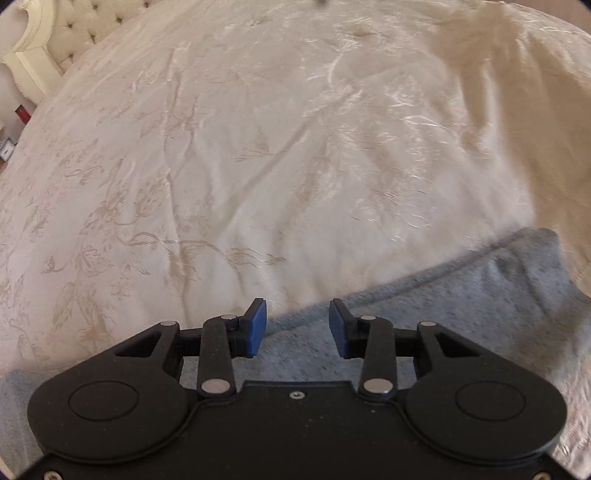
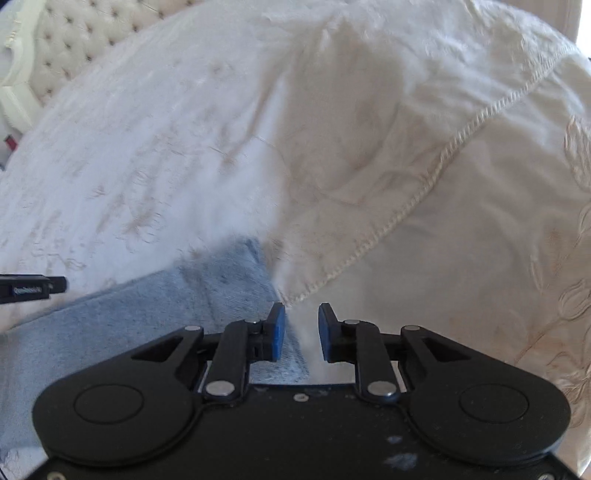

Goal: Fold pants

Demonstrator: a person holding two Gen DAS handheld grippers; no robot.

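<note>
Grey-blue pants [image 1: 461, 295] lie flat on a cream floral bedspread [image 1: 221, 147]. In the left wrist view they run from the lower left to the right, passing under my left gripper [image 1: 297, 326]. That gripper hovers over the pants' upper edge, open, with nothing between its blue pads. In the right wrist view the pants [image 2: 166, 310] fill the lower left, and their right end lies just under my right gripper [image 2: 302, 330]. Its pads stand a narrow gap apart above that edge, with no cloth pinched. A tip of the left gripper [image 2: 37, 286] shows at the far left.
A tufted headboard [image 1: 74, 33] stands at the back left. The bedspread's folded-over flap with a stitched hem [image 2: 406, 206] rises just right of the pants' end. Small items, one of them red [image 1: 22, 112], sit beyond the bed's left side.
</note>
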